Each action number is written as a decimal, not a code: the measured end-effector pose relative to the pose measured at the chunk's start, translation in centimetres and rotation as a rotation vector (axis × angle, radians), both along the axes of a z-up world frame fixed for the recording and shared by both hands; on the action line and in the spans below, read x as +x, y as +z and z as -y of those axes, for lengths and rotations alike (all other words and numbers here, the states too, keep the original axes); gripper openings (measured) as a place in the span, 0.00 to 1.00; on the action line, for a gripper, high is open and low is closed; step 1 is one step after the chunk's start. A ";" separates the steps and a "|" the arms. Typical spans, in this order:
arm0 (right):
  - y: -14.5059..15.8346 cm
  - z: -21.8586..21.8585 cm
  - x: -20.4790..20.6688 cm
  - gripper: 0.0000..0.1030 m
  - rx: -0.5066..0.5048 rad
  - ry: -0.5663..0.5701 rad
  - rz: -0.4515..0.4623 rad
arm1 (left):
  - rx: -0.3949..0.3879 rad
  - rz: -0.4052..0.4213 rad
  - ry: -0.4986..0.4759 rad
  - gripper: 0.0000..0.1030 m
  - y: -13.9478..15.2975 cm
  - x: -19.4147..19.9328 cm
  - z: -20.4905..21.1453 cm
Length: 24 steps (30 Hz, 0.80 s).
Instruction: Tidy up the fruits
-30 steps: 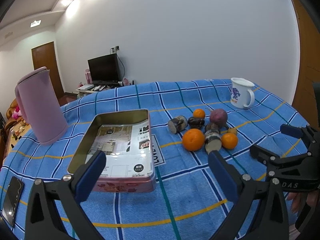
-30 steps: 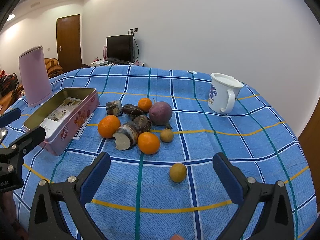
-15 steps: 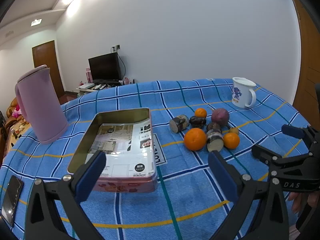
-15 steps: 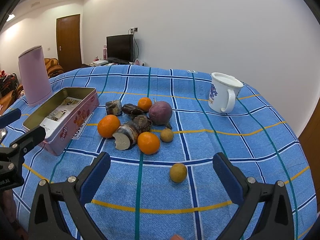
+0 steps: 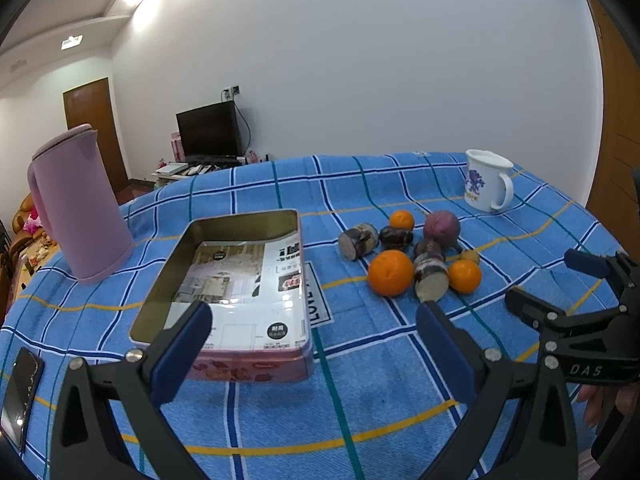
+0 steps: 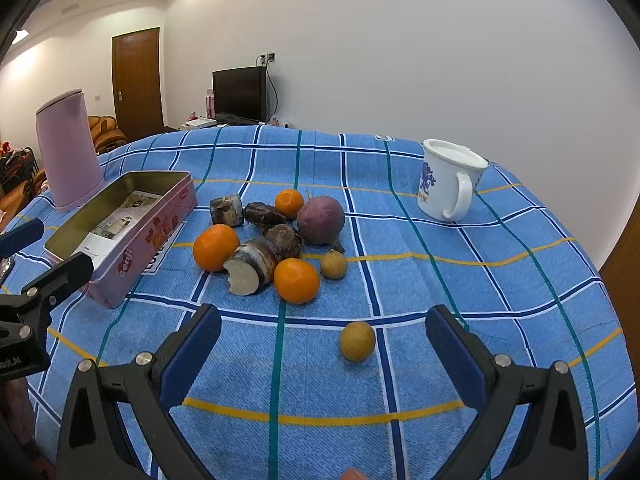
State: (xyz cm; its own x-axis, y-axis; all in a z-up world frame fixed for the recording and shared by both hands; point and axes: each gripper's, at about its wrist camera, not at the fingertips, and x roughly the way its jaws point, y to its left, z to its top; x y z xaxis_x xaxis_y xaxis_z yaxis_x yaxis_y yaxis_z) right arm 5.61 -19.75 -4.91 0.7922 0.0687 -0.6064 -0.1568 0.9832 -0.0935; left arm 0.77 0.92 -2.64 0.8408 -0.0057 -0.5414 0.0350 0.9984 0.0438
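Nearest the right tongs (image 6: 322,344) lies one small yellow-brown fruit (image 6: 357,341) on its own, resting on the blue checked cloth of the worktop (image 6: 460,280) just ahead of the blue pads, which stand spread wide with nothing between them and touch nothing. The left tongs (image 5: 308,346) are likewise spread wide and hold nothing, hanging over the near edge of the pink tin (image 5: 256,368), an open oblong box with printed paper lying in its bottom. Beyond the lone fruit sits the cluster: three oranges, namely a large one (image 6: 216,247) nearest the tin, a middle one (image 6: 296,281) at the near side, and a small one (image 6: 289,203) at the back; a second small yellow-brown fruit (image 6: 333,265) just beside the middle orange; one round purple root (image 6: 321,220); and four dark brown root pieces (image 6: 256,262), one of them showing a pale cut face toward the right-wrist camera. The pieces and oranges press together, most touching a neighbour. Bare cloth lies between cluster and tin, and a broad open stretch runs right of the cluster to the worktop's curved edge. Farther off stand one white mug (image 6: 450,180) with a blue print near the far right edge and one pink jug (image 5: 78,204) left of the tin. A dark phone (image 5: 20,396) lies at the near left edge.
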 end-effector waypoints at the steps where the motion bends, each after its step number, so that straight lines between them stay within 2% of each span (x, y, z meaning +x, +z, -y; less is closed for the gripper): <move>1: 0.0 0.0 0.0 0.99 -0.001 0.000 0.000 | 0.000 -0.001 0.000 1.00 0.0 0.0 0.0; 13: -0.9 2.7 -0.6 0.99 -0.037 -0.037 -0.010 | -0.021 -0.038 -0.014 1.00 -1.2 0.4 0.0; 16: -1.5 3.9 -0.2 0.99 -0.001 -0.057 -0.047 | -0.055 -0.055 -0.032 1.00 -1.4 0.8 0.2; 20: -2.3 4.0 0.8 0.99 0.031 -0.048 -0.081 | -0.042 -0.066 -0.069 1.00 -1.6 1.0 1.5; 22: -2.7 3.7 1.3 0.97 0.036 -0.033 -0.098 | -0.031 -0.065 -0.077 1.00 -1.5 1.0 1.8; 24: -3.1 3.5 1.8 0.91 0.045 -0.024 -0.118 | -0.028 -0.064 -0.082 1.00 -1.4 1.2 2.1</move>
State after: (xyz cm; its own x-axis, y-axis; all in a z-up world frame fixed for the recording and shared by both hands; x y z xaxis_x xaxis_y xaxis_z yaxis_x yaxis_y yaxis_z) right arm 7.43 -23.30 -7.99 0.7174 0.0795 -0.6921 -0.1400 0.9896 -0.0315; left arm 1.97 -1.19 -4.00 0.8008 -0.0888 -0.5924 0.1183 0.9929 0.0111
